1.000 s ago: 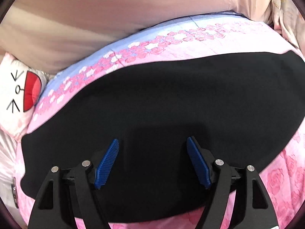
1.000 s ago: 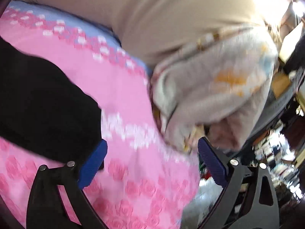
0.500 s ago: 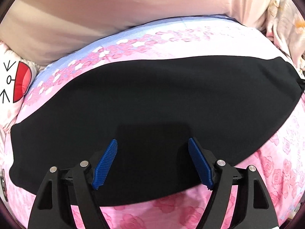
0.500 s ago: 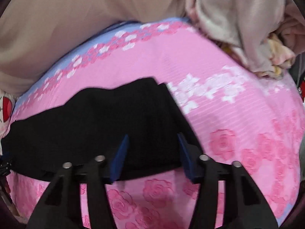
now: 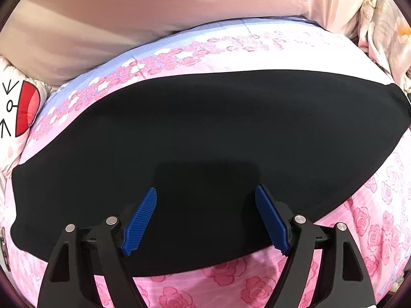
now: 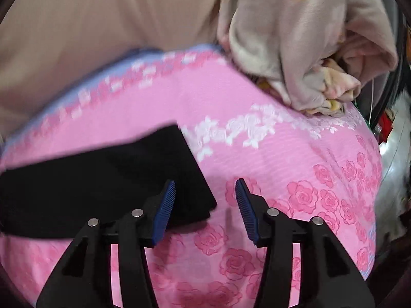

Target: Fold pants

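Black pants (image 5: 205, 128) lie flat as a long folded band across the pink rose bedsheet (image 5: 372, 231). My left gripper (image 5: 205, 188) hovers over the band's near edge. Its jaws are opening and its blue pads (image 5: 140, 220) grip no cloth. In the right wrist view the pants' right end (image 6: 102, 179) lies at lower left. My right gripper (image 6: 205, 180) stands half open over the end's near corner. That corner reaches just past the left pad (image 6: 163, 210), while bare sheet (image 6: 282, 154) shows in the rest of the gap. The pads press on nothing.
A crumpled beige flowered blanket (image 6: 308, 51) is heaped at the bed's far right. A white cartoon-face pillow (image 5: 15, 110) sits at the left edge. A beige padded surface (image 5: 154, 12) runs behind the bed. Clutter (image 6: 393, 128) shows beyond the right bed edge.
My right gripper swung and rolled from the blanket and bed edge over to the pants' right end, and its jaws narrowed. The left gripper stayed over the pants, jaws slightly wider.
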A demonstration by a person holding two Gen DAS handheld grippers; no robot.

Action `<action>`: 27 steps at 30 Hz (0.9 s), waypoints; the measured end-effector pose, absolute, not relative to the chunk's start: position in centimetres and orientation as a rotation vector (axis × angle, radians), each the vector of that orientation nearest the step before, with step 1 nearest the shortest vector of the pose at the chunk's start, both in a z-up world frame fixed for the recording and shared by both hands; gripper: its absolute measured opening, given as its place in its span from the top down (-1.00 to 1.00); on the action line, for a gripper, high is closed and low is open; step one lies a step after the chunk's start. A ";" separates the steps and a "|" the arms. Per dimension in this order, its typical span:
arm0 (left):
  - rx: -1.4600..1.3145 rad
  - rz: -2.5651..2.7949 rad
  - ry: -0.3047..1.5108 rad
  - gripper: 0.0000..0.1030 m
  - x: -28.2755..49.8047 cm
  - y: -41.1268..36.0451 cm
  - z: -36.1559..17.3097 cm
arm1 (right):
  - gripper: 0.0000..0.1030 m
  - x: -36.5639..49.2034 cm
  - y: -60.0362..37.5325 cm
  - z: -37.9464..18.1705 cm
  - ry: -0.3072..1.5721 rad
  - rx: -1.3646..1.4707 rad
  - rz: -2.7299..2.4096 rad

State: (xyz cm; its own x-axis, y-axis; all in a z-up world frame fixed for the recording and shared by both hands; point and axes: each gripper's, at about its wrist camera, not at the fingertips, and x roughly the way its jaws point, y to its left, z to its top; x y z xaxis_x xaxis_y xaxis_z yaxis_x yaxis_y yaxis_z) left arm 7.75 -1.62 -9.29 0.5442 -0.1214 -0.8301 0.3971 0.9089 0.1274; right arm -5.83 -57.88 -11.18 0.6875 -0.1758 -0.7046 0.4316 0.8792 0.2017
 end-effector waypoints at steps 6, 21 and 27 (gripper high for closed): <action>0.285 -0.307 0.953 -0.56 7.8 -1.5 -9.8 | 0.09 1.1 -53.9 -13.8 0.891 0.269 -0.162; 0.199 -0.026 0.948 -0.65 10.1 11.6 -9.6 | -0.91 16.4 -25.8 -4.4 0.740 0.006 0.297; 0.132 -0.056 0.949 -0.90 9.8 15.8 -10.7 | -0.71 23.9 -9.3 -7.8 0.812 -0.323 0.451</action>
State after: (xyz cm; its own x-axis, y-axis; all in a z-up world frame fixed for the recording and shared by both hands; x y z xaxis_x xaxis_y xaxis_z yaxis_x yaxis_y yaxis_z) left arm 9.77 15.76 -10.73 0.5819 0.0101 -0.8132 0.1054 0.9906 0.0878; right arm 23.86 -9.34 -7.81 0.6023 0.2612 -0.7543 -0.5030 0.8579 -0.1046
